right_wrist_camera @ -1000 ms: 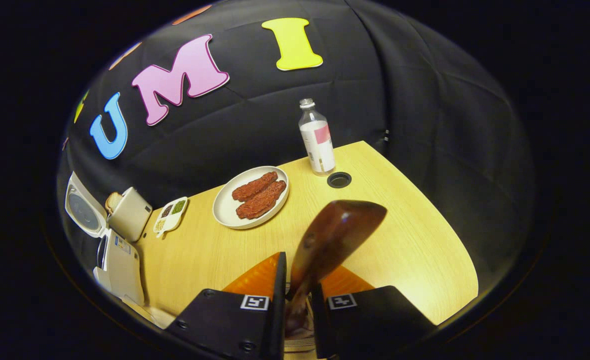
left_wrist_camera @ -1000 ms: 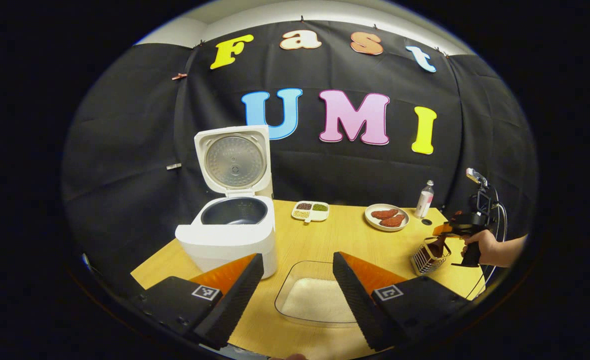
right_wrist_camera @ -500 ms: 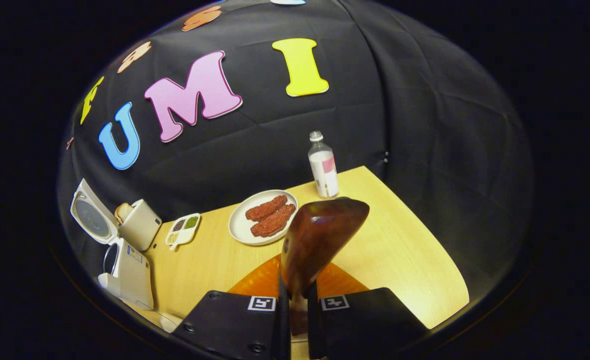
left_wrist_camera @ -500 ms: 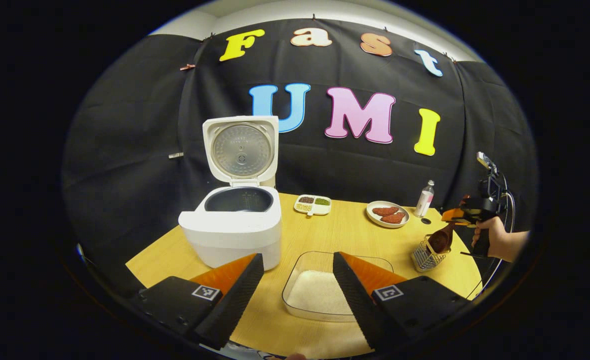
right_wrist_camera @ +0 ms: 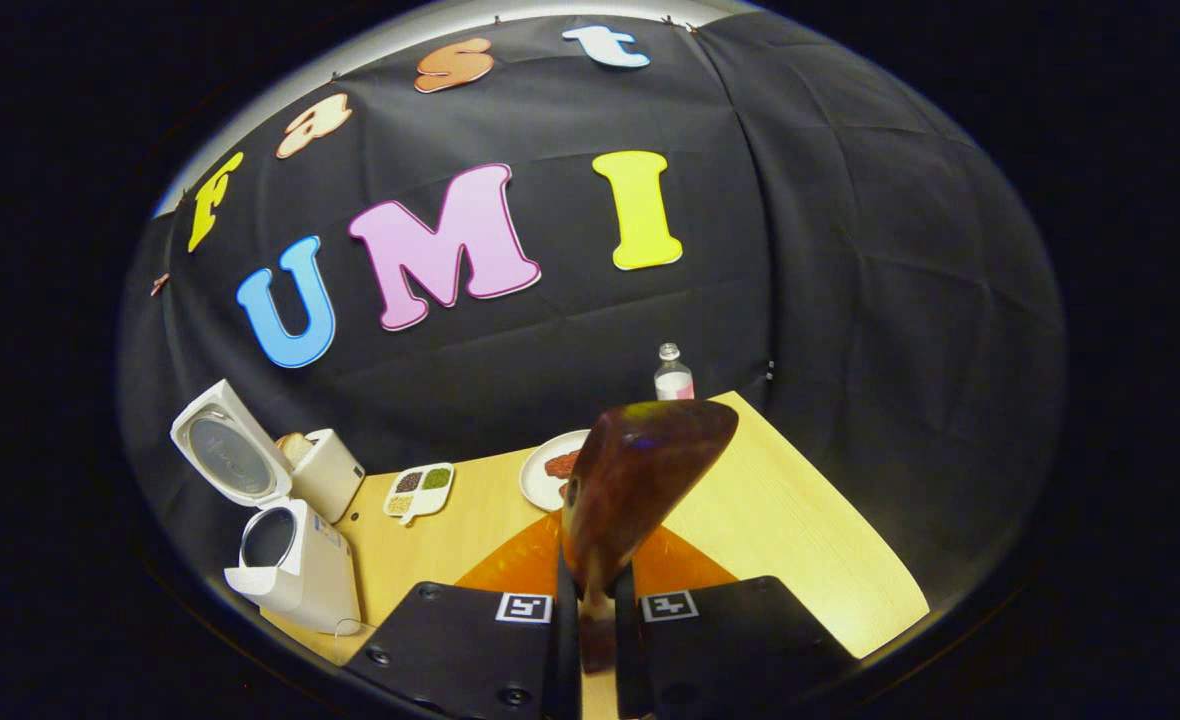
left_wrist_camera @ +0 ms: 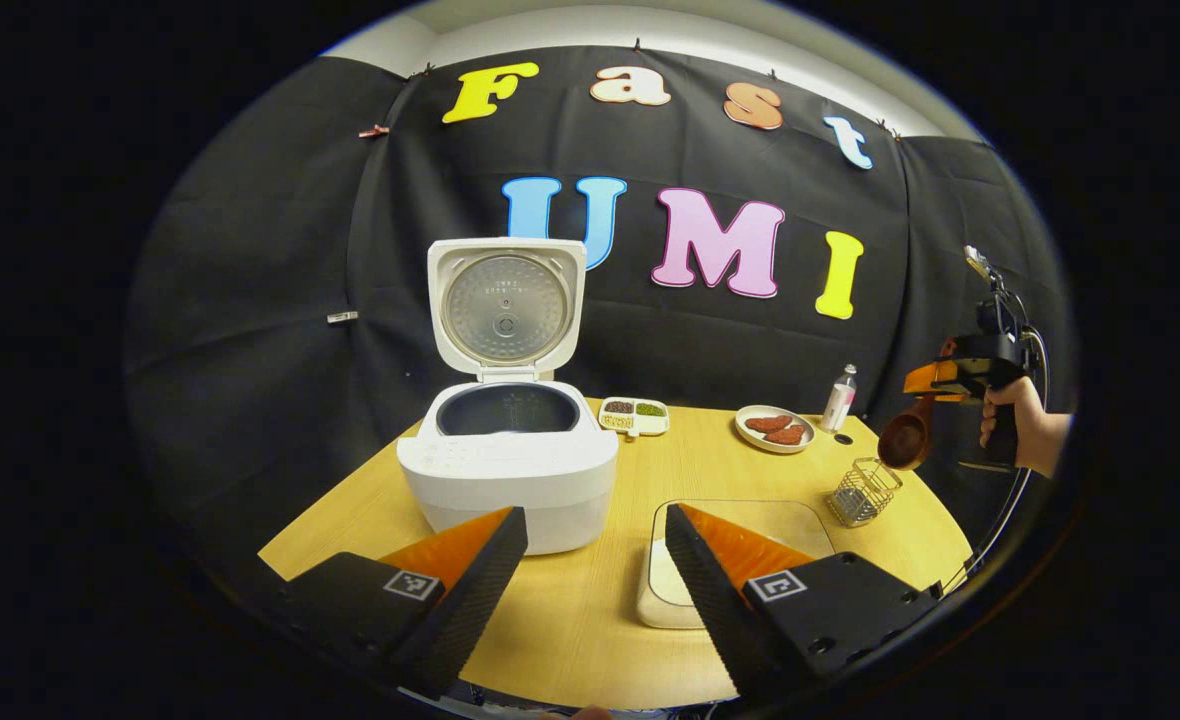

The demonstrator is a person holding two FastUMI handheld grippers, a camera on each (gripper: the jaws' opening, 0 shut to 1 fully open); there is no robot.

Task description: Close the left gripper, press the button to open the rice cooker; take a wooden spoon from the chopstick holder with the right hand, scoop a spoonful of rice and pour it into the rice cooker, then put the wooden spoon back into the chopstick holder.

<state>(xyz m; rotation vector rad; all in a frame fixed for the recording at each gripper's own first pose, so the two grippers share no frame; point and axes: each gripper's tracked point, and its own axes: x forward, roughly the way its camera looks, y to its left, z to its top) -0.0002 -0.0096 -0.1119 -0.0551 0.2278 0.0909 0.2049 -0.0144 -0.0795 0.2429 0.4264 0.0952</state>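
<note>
The white rice cooker [left_wrist_camera: 510, 465] stands open on the wooden table, its lid [left_wrist_camera: 505, 305] upright and the dark inner pot empty. My left gripper [left_wrist_camera: 595, 560] hovers open above the near table edge, with nothing between its fingers. A clear dish of rice [left_wrist_camera: 785, 520] lies just past its right finger. At the right, my right gripper [left_wrist_camera: 925, 385] is shut on the handle of the wooden spoon [left_wrist_camera: 905, 440], which hangs bowl-down above the wire chopstick holder [left_wrist_camera: 862, 490]. In the right gripper view the spoon [right_wrist_camera: 640, 470] rises from the shut right gripper [right_wrist_camera: 595, 600], and the cooker [right_wrist_camera: 295, 550] sits far left.
A divided dish of beans [left_wrist_camera: 633, 414], a plate with two meat pieces [left_wrist_camera: 775, 428] and a bottle [left_wrist_camera: 838, 398] stand along the back of the table. A toaster with bread [right_wrist_camera: 330, 470] sits behind the cooker. A hand [left_wrist_camera: 1020, 430] holds the right gripper.
The right gripper has risen with the spoon, lifting it clear of the chopstick holder. The left gripper stayed open and shifted, so the cooker and rice dish slid right in its view.
</note>
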